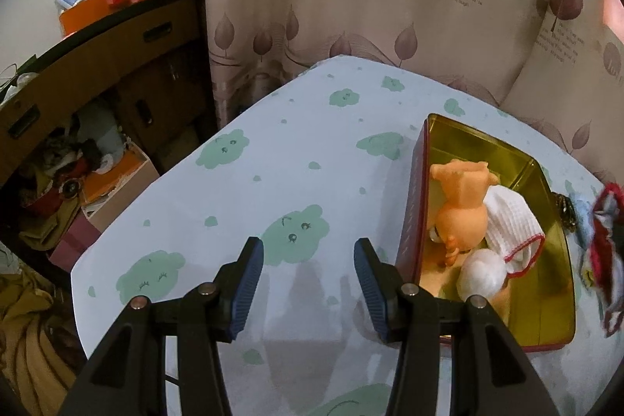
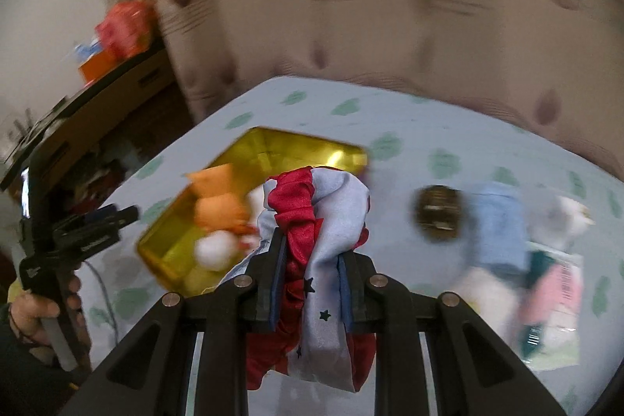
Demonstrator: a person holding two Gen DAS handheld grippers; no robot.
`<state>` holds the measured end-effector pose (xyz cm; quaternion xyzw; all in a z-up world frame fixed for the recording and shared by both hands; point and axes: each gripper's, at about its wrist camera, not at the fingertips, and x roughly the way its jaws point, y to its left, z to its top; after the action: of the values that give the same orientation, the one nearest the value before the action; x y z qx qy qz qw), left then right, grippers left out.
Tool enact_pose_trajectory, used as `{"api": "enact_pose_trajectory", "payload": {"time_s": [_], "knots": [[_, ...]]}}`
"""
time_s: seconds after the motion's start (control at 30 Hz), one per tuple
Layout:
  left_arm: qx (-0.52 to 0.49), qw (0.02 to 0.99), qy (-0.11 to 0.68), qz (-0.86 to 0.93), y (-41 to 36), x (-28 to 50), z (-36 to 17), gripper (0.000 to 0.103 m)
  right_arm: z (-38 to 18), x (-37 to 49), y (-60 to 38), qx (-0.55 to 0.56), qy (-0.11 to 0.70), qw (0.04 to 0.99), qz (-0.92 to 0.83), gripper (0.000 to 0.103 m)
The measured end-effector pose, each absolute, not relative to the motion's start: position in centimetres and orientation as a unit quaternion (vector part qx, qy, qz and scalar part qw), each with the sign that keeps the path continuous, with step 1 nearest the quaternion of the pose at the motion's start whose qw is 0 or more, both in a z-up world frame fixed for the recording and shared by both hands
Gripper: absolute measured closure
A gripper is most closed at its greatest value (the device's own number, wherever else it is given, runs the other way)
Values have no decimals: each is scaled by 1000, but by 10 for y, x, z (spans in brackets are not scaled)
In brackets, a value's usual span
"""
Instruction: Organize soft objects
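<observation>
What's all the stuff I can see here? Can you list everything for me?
Tin box: one, red outside, gold inside, on the table.
Toy figure: one, orange, in the tin.
Knit cloth: one, white with red trim, in the tin.
White ball: one, in the tin.
Scrunchie: one, red and pale blue, in the right claw.
Blurred items: several, right of the tin.
Tablecloth: white, green clouds.
Curtain: beige, leaf print.
Left claw: open, empty.
Right claw: shut on the scrunchie.
</observation>
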<state>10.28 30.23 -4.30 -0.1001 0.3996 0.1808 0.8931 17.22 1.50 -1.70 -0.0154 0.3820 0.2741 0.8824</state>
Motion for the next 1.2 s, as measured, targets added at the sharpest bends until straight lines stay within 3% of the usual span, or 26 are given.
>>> {"api": "enact_pose_trajectory", "payload": {"time_s": [0.43, 0.63, 0.87, 1.2], "knots": [[-106, 889, 404, 188, 304, 103, -44, 54, -53, 189, 98, -69, 413, 855, 306, 81], [-118, 887, 408, 181, 305, 104, -45, 54, -67, 195, 106, -90, 420, 854, 293, 71], [-116, 887, 409, 178, 303, 104, -44, 54, -65, 188, 95, -75, 411, 858, 298, 47], [-106, 896, 396, 168, 296, 101, -39, 54, -41, 164, 57, -50, 376, 875, 300, 40]]}}
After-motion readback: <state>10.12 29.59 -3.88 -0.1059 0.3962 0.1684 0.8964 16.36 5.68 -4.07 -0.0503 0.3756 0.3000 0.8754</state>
